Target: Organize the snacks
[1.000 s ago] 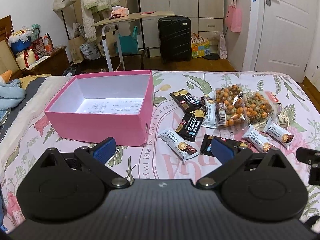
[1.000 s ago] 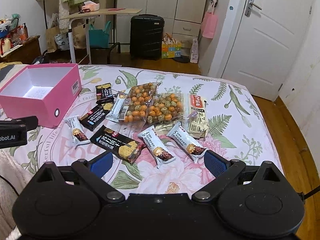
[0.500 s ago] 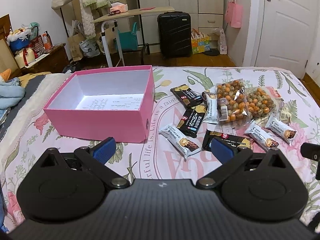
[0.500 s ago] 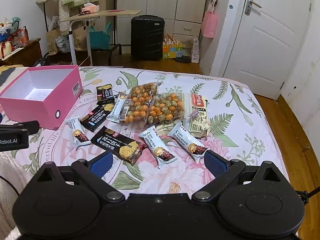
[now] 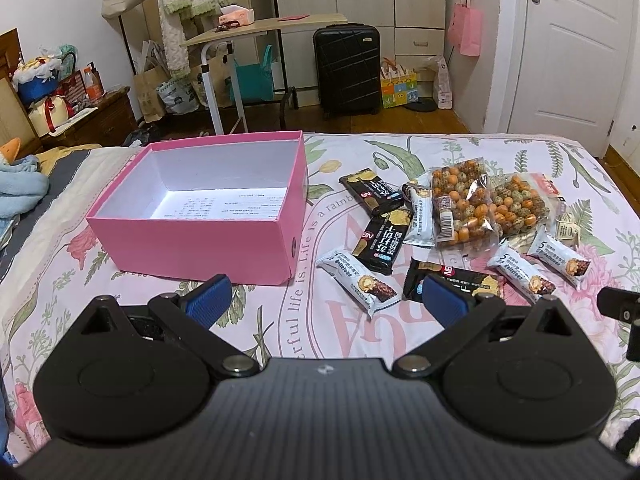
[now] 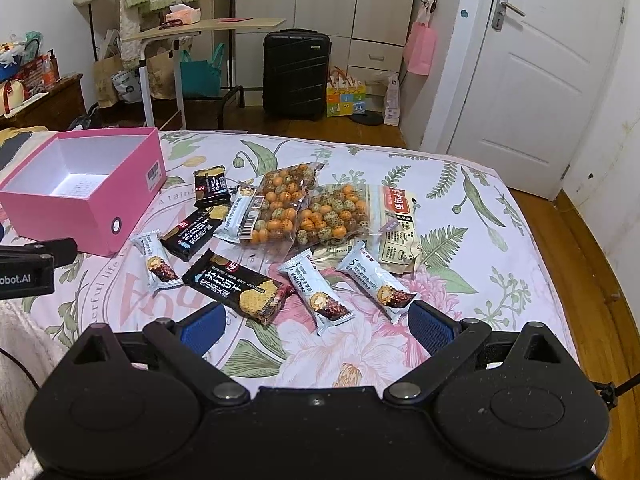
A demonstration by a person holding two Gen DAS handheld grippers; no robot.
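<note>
An open, empty pink box (image 5: pixel 192 248) (image 6: pixel 92 220) sits on the floral bedspread, left of a scatter of snacks. The snacks are black cracker packs (image 5: pixel 380 244) (image 6: pixel 240 290), white bars (image 5: pixel 360 280) (image 6: pixel 320 296) and two clear bags of coated peanuts (image 5: pixel 460 204) (image 6: pixel 336 216), plus a beige pack (image 6: pixel 398 232). My left gripper (image 5: pixel 326 300) is open and empty, above the bed in front of the box and the snacks. My right gripper (image 6: pixel 316 326) is open and empty, just short of the white bars.
The bed (image 6: pixel 460 208) ends at a wooden floor on the right and far side. Beyond it stand a black suitcase (image 5: pixel 346 72), a small desk (image 5: pixel 256 32), bags and a white door (image 6: pixel 532 80). A blue cloth (image 5: pixel 20 192) lies at the bed's left.
Both grippers have drawn back slightly and risen, so the box and snacks sit a little farther off. Both stay open; nothing on the bed has moved.
</note>
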